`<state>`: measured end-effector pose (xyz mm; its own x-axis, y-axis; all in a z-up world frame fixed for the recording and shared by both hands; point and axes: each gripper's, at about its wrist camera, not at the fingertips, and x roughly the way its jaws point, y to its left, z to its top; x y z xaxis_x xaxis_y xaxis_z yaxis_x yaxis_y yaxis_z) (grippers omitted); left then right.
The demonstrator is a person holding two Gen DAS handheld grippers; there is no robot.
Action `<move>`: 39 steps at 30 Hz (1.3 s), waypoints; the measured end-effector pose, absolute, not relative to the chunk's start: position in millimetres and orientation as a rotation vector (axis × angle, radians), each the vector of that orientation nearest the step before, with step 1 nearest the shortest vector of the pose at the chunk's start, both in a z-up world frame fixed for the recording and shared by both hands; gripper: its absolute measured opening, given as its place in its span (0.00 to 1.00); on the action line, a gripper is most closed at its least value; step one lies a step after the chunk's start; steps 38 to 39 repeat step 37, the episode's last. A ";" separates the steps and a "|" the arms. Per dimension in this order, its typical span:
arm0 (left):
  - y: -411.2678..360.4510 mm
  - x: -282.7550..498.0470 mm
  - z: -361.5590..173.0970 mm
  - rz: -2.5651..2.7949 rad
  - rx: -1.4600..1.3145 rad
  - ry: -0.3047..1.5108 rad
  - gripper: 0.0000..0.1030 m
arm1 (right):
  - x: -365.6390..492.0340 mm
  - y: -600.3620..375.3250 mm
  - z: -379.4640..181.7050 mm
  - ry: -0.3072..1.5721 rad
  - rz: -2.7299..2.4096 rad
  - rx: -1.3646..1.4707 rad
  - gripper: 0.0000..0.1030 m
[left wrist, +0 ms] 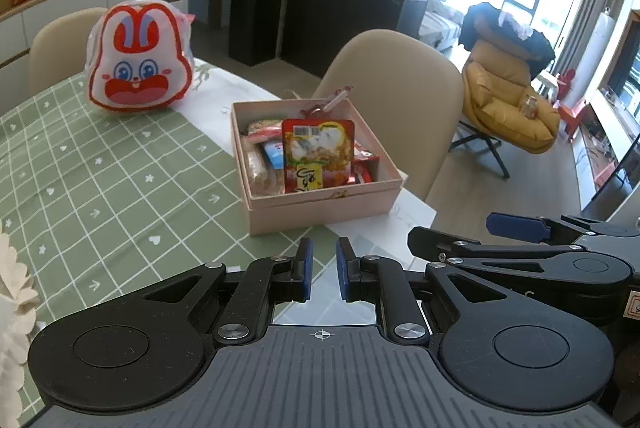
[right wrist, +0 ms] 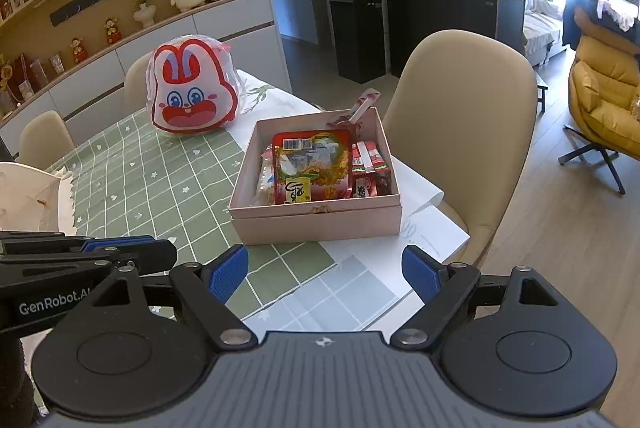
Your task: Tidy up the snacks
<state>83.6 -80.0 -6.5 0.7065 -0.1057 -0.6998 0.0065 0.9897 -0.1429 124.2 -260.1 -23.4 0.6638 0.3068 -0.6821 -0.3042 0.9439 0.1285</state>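
Observation:
A pink box (left wrist: 320, 208) (right wrist: 316, 224) stands on the table near its right edge, filled with several snack packets. A red noodle pack (left wrist: 318, 154) (right wrist: 312, 166) lies on top, tilted. A rabbit-face snack bag (left wrist: 140, 58) (right wrist: 192, 90) stands upright farther back on the green cloth. My left gripper (left wrist: 324, 268) is nearly shut with a narrow gap and holds nothing, just short of the box. My right gripper (right wrist: 325, 270) is open and empty in front of the box; it also shows at the right of the left wrist view (left wrist: 520, 228).
A green checked tablecloth (left wrist: 100, 188) covers the table. A beige chair (left wrist: 396, 100) (right wrist: 460, 116) stands right behind the box. A white paper sheet (right wrist: 432, 228) lies under the box at the table corner. A white object (right wrist: 28, 196) sits at the left.

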 end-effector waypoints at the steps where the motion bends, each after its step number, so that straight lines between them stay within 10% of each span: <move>1: -80.4 83.3 -6.8 -0.062 -0.135 0.785 0.16 | 124.0 -259.7 -23.8 0.772 0.346 0.003 0.82; 39: -68.4 89.4 -22.2 -0.026 -0.194 0.857 0.16 | 130.1 -261.8 -34.0 0.770 0.345 0.020 0.82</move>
